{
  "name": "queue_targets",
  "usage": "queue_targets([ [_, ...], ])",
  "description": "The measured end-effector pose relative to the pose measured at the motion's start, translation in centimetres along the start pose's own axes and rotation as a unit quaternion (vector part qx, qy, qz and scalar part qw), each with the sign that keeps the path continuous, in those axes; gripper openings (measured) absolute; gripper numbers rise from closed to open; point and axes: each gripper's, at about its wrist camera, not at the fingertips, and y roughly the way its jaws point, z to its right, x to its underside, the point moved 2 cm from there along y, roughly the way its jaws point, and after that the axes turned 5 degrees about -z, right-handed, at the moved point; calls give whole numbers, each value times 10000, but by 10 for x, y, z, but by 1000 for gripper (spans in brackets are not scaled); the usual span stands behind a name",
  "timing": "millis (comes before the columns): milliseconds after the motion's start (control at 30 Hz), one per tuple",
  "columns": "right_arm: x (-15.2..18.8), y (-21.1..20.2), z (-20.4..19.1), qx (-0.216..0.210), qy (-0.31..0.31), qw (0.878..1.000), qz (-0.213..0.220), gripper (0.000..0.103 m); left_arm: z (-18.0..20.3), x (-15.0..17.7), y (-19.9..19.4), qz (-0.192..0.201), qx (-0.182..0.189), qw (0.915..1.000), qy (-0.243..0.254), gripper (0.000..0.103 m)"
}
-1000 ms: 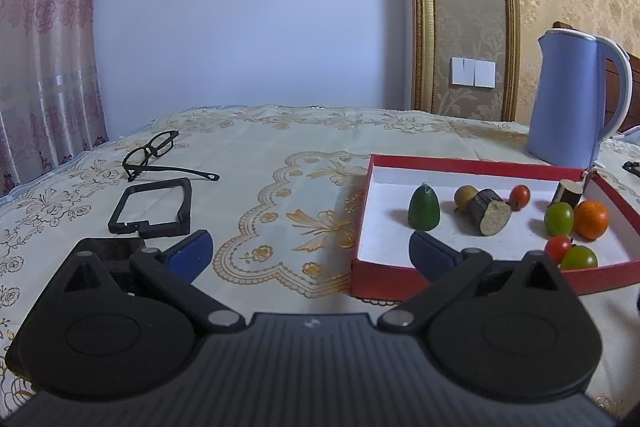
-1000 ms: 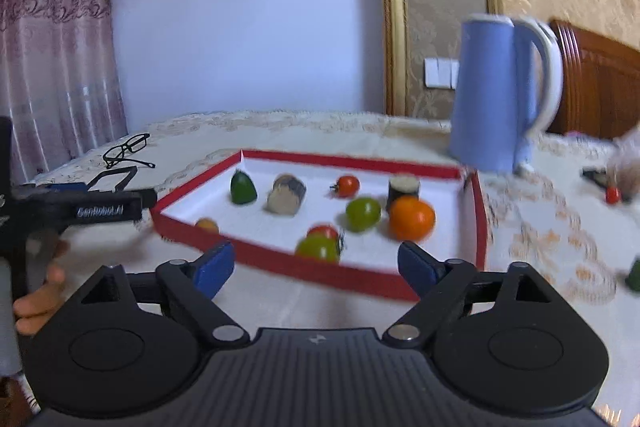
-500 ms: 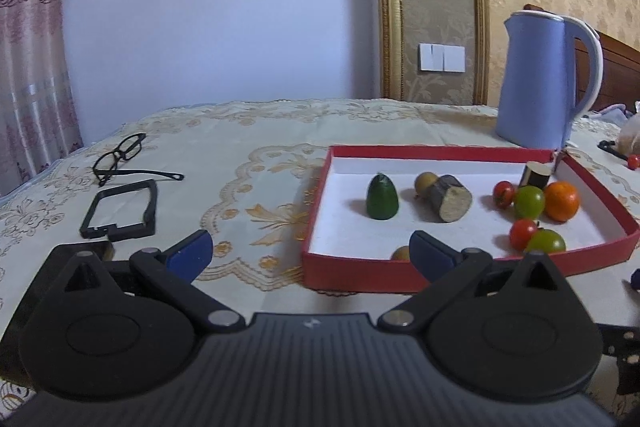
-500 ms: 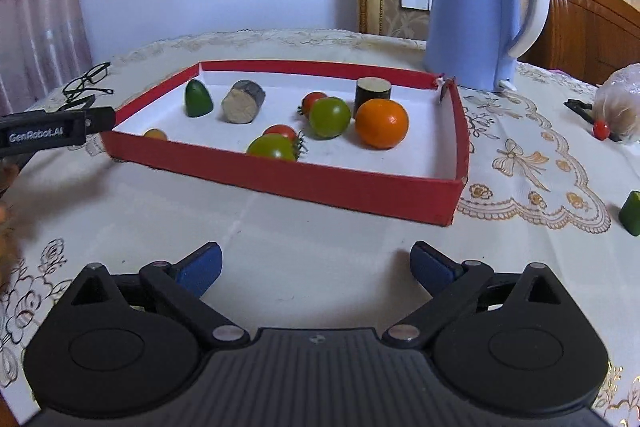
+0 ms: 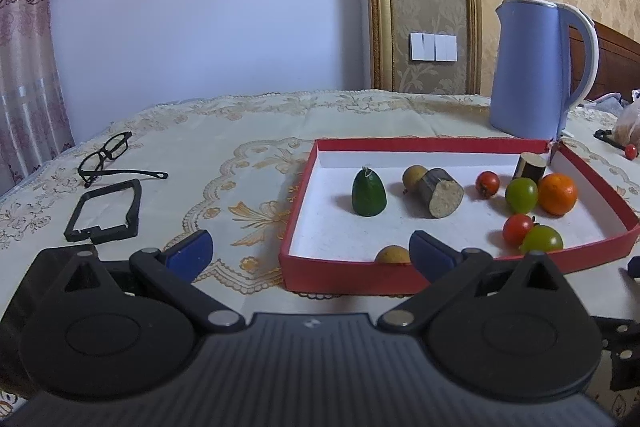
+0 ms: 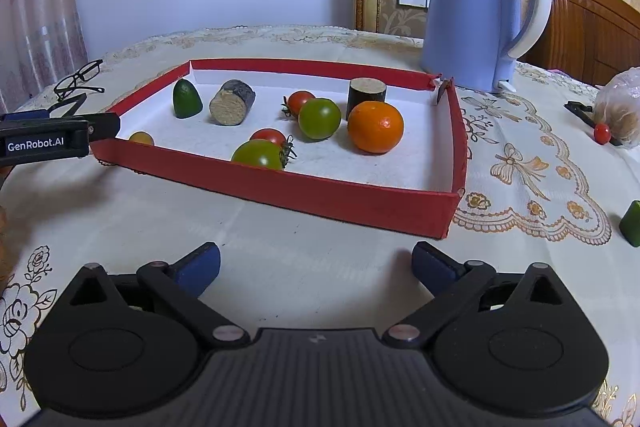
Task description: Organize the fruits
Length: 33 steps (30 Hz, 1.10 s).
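Right wrist view first: my right tongs (image 6: 316,263) hover low over the bare tabletop (image 6: 320,251), spread wide and pinching nothing, pointing level at the near wall of the red tray (image 6: 304,193); I judge I hold them back here so I can pick which fruit to go for next. Beyond that wall the fruits sit loose on the white floor: a green tomato (image 6: 258,155) touching a red tomato (image 6: 269,137), then an orange (image 6: 375,126) beside another green tomato (image 6: 319,119), with a second red tomato (image 6: 300,101) just behind. Two brown log pieces (image 6: 233,102) and a green cone-shaped fruit (image 6: 186,99) lie farther back, a small yellow fruit (image 6: 141,138) in the left corner. Outside the tray, to the right, a green piece (image 6: 632,225) and a small red tomato (image 6: 601,133) wait on the cloth, so the gathering looks unfinished. My left tongs (image 5: 310,251) are likewise spread and empty, level and low at the tray's left front corner, perhaps to steady it. To their left lie a black frame (image 5: 105,213) and glasses (image 5: 105,157), clear of the work. Farthest off, the blue kettle (image 6: 486,11) stands behind the tray's far corner.
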Motion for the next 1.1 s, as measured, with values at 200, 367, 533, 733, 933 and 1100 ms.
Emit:
queue_targets([
  [200,-2,2,-2,24,-42,10000,-12,103,1,-1,2,7,39,10000,8,103],
  [367,-2,4,-1,27,-47,10000,1,103,3,0,3,-30,18,10000,10,103],
  [533,-2,4,-1,25,-45,10000,0,103,1,2,3,-47,-7,10000,-60,103],
  [733,-2,4,-1,26,-46,10000,0,103,-2,4,3,-126,34,9998,-143,103],
  [933,-2,4,-1,26,-46,10000,0,103,-3,4,4,-148,46,9997,-170,103],
  [1100,-2,4,-1,26,-46,10000,1,103,-3,4,4,-155,14,9997,-178,103],
])
